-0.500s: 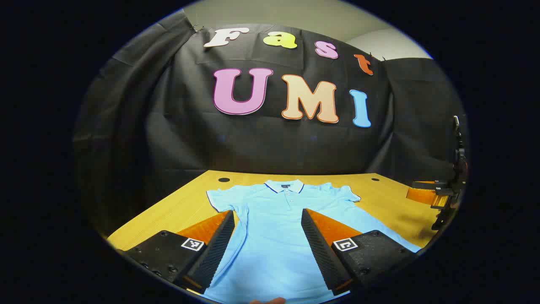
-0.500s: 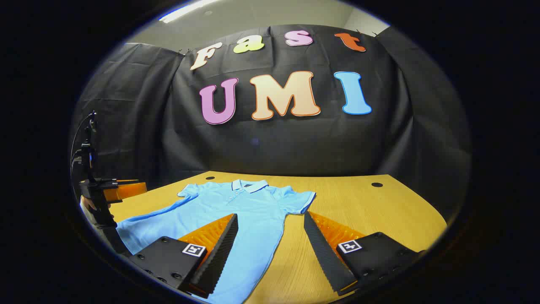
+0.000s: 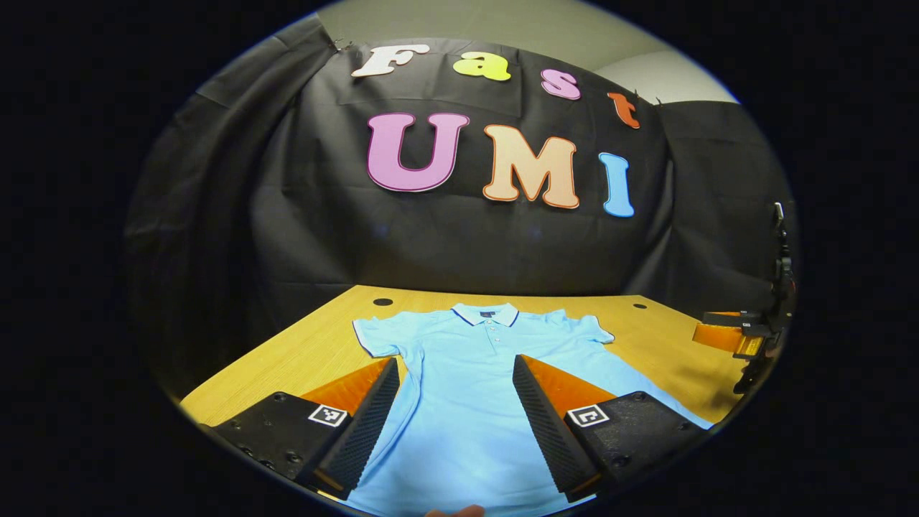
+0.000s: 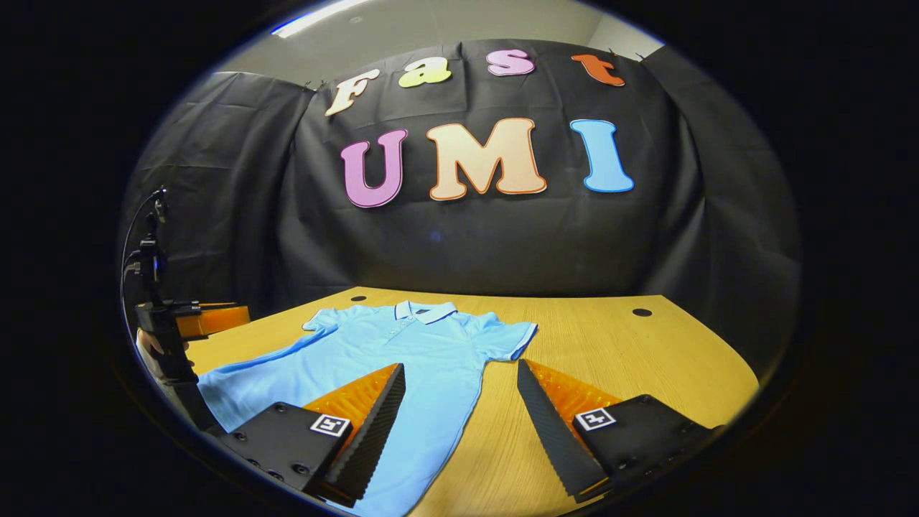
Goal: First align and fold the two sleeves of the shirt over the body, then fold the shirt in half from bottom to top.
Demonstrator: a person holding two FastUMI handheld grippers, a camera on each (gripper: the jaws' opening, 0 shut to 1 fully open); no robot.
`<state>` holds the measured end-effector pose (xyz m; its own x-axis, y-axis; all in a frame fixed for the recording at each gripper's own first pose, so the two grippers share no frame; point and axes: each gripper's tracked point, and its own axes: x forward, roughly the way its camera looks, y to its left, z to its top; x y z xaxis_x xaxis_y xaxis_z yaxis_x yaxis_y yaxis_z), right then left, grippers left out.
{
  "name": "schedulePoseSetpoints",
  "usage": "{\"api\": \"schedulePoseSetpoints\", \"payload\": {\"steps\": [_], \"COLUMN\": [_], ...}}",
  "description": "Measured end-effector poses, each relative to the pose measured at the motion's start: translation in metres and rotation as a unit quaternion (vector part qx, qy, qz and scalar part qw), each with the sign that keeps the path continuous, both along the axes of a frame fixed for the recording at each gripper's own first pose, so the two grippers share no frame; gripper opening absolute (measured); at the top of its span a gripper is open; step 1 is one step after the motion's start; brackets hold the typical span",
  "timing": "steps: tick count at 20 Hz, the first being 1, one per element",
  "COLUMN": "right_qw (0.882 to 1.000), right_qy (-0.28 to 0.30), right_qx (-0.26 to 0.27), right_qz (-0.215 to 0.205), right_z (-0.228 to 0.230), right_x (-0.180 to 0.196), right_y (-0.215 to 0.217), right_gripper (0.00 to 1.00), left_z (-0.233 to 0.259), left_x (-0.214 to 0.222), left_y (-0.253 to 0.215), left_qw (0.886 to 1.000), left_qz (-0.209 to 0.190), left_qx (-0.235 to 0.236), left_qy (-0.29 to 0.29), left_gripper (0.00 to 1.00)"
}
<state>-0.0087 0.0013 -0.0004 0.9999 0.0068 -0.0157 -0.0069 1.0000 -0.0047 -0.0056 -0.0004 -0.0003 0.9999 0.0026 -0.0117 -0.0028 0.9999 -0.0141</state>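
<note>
A light blue polo shirt (image 3: 467,380) lies flat and face up on the wooden table (image 3: 301,352), collar toward the far wall, both short sleeves spread out. My left gripper (image 3: 452,424) hovers open above the shirt's lower body, nothing between its fingers. In the right gripper view the same shirt (image 4: 402,359) lies left of centre, its right sleeve (image 4: 513,341) pointing toward the bare table. My right gripper (image 4: 459,431) is open above the shirt's right side seam, one finger over cloth, the other over wood. The other gripper (image 4: 179,323) shows at the far left, held by a hand.
The table (image 4: 646,359) has small round cable holes (image 4: 641,313) near its far corners. Bare wood stretches to the right of the shirt. The right gripper (image 3: 739,334) shows at the right edge of the left gripper view. Black cloth walls close the back and sides.
Both views have shifted very slightly; the shirt lies as before and both grippers stay open.
</note>
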Motion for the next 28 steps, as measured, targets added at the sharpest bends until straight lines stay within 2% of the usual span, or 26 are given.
{"api": "schedulePoseSetpoints", "payload": {"steps": [14,15,17,20,25,28], "right_qw": [0.999,0.999,0.999,0.998,0.992,0.988], "right_qy": [0.022,0.027,0.038,0.054,0.099,0.141], "right_qx": [-0.022,-0.025,-0.019,-0.021,-0.071,-0.06], "right_qz": [0.007,0.005,0.01,0.014,0.021,0.005], "right_z": [-0.019,-0.021,-0.021,-0.014,-0.008,-0.014], "right_x": [0.023,0.028,0.037,0.062,0.122,0.164], "right_y": [0.001,-0.002,-0.004,-0.005,-0.013,-0.03], "right_gripper": [0.98,0.94,0.97,0.98,0.98,0.99], "left_z": [0.0,-0.001,0.0,0.006,0.01,0.009], "left_x": [0.009,0.009,0.008,0.006,0.0,0.004], "left_y": [0.001,0.001,0.002,0.001,0.001,0.0], "left_qw": [1.0,1.0,1.0,1.0,1.0,1.0], "left_qz": [-0.002,-0.003,-0.005,-0.01,-0.022,-0.026], "left_qx": [0.001,0.0,0.0,0.0,0.006,0.007], "left_qy": [0.0,0.001,-0.001,-0.006,-0.012,-0.008], "left_gripper": [0.95,0.95,0.95,0.95,0.95,0.95]}}
